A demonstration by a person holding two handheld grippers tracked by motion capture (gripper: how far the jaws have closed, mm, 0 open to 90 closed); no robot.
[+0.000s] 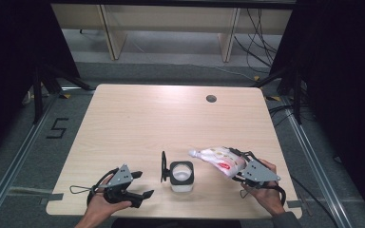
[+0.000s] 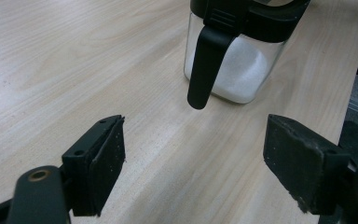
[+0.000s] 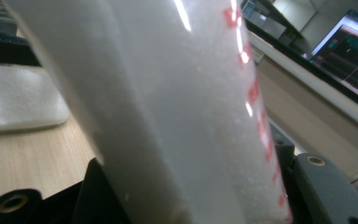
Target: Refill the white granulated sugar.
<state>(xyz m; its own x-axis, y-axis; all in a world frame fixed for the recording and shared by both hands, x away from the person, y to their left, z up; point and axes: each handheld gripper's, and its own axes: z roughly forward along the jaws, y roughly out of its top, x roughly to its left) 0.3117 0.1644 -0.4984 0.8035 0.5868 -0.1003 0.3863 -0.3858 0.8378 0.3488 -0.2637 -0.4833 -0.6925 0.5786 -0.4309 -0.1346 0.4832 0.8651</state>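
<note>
While clamped, bag [image 1: 217,160] between right claw [image 1: 240,167] jaws.

**Around the work**

A pale wooden table [image 1: 138,118] carries a round dark grommet hole [image 1: 211,99] near its far edge; grey floor [image 1: 24,142] (marked with a black "5" [image 1: 57,128]) surrounds it; cables [image 1: 261,40] trail beyond; a lit monitor [image 3: 349,51] glows.

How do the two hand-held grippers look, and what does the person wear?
Both the left gripper and the right gripper are black, each topped by a grey three-cornered plate and trailing a thin black cable. The jaws carry flat black pads. A grey sleeve shows at the right wrist.
</note>
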